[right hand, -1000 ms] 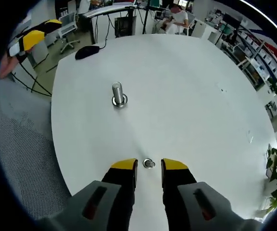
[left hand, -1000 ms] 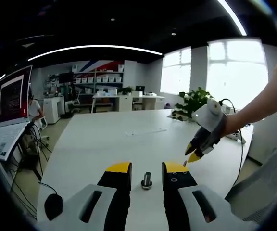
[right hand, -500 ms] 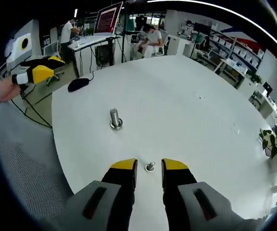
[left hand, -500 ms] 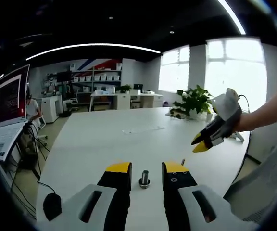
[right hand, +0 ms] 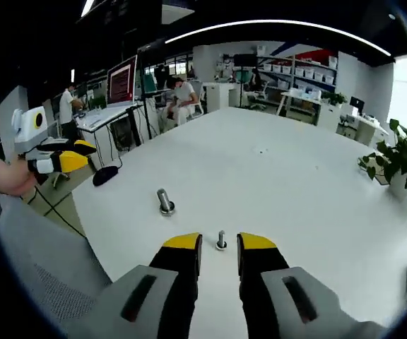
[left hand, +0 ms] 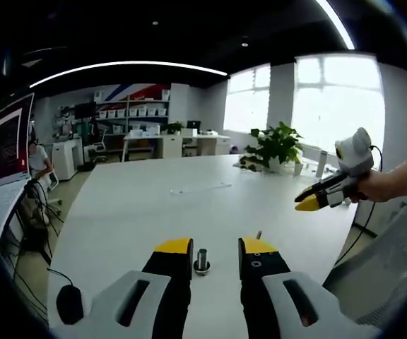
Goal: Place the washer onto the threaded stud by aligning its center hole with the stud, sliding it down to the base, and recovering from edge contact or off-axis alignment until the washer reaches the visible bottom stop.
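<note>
Both my claws spread, holding nothing – left claw [left hand: 216, 246] hovers over the stud [left hand: 201, 260] on the white desk [left hand: 140, 212], right claw [right hand: 218, 241] over a small upright piece [right hand: 221, 240], prob. w/ the washer; can't tell if seated

We saw a white table [right hand: 295, 183] bearing a stud [right hand: 164, 202] at ten o'clock from a smaller bolt [right hand: 221, 240], a black mouse [right hand: 105, 175] at its edge.

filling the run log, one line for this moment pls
left gripper: open, empty | right gripper: open, empty | stud: upright on table
</note>
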